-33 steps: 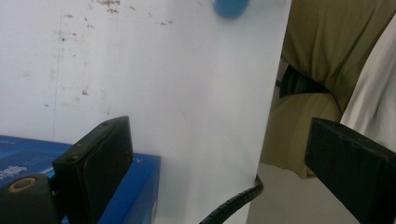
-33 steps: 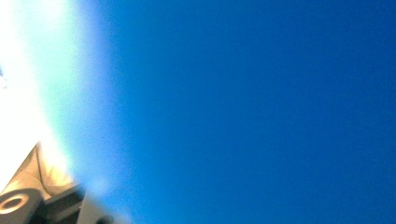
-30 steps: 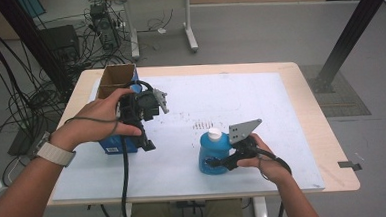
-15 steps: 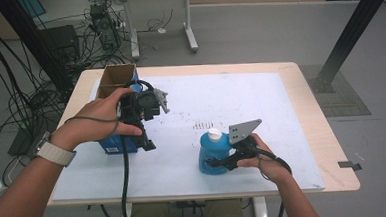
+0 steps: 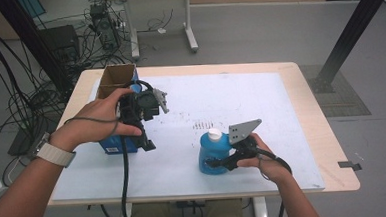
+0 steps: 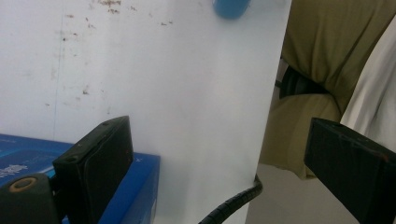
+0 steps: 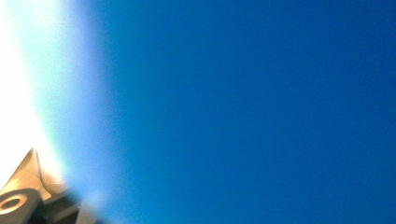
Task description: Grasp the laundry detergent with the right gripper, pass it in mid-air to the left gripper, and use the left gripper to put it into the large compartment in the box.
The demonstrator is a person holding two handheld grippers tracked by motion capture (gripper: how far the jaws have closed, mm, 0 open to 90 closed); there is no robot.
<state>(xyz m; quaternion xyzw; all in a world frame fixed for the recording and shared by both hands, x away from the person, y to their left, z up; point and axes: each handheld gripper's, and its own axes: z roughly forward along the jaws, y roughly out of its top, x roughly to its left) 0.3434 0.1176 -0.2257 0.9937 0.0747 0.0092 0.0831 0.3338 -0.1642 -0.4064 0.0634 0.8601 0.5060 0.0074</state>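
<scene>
Right tongs [image 5: 223, 161] are clamped on a blue bottle [image 5: 212, 155] standing upright near the front of the counter [image 5: 292, 133]. Left tongs [image 5: 145, 141] gape apart beside a blue box [image 5: 114, 144]. The grasp step looks done; next likely lifting the bottle steadily

Lighting in the high view was pretty even and soft, kind of indoor-overhead, with faint shadows under the hands on the white sheet covering the pale wooden counter [image 5: 328, 146]. It was a bit grainy, but everything read fine, and the floor at the back looked dimmer. In the left gripper view the two black tongs up close were soft-edged while the sheet behind stayed sharper. The right gripper view was total blur: the round blue plastic bottle with a white cap [image 5: 212, 155] sat too close, with blown-out white glare down the left edge.
</scene>
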